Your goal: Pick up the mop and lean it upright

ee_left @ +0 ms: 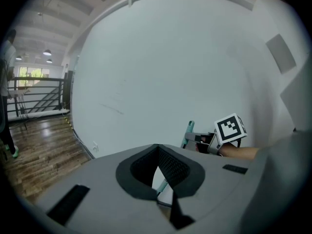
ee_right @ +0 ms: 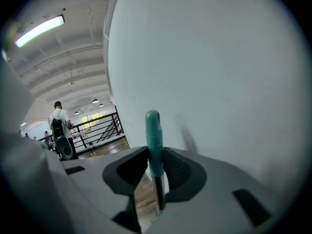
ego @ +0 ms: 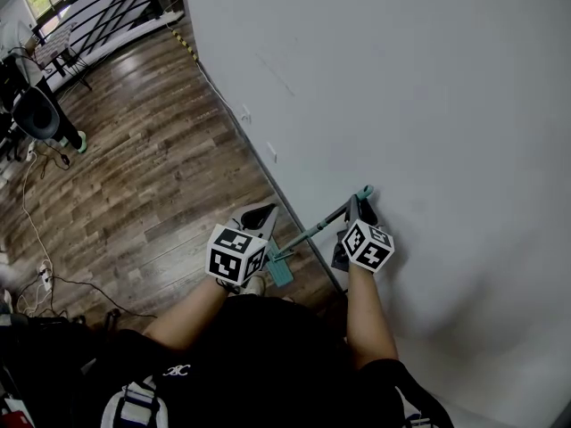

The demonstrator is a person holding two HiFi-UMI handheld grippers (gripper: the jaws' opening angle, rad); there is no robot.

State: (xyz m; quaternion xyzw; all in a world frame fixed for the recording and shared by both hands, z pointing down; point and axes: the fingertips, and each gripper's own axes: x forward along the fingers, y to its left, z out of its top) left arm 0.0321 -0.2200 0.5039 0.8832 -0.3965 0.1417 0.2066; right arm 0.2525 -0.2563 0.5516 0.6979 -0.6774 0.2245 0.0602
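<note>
R hand-held gripper [ee_right: 155, 151] clamped mop [ee_right: 153, 130] at teal grip; L hand-held gripper [ee_left: 157, 146] was closed, empty. Best: ease top onto wall [ee_right: 219, 82], no slip.

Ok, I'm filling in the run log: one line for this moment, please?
mop: tilted, top near wall | right gripper: shut on mop handle | left gripper: by mop's lower end, grip unclear

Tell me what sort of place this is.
Probably a mezzanine or upper level of a large indoor workspace: wood-plank floor, plain white wall, black railing at the far edge, and a beamed ceiling with strip lights.
</note>
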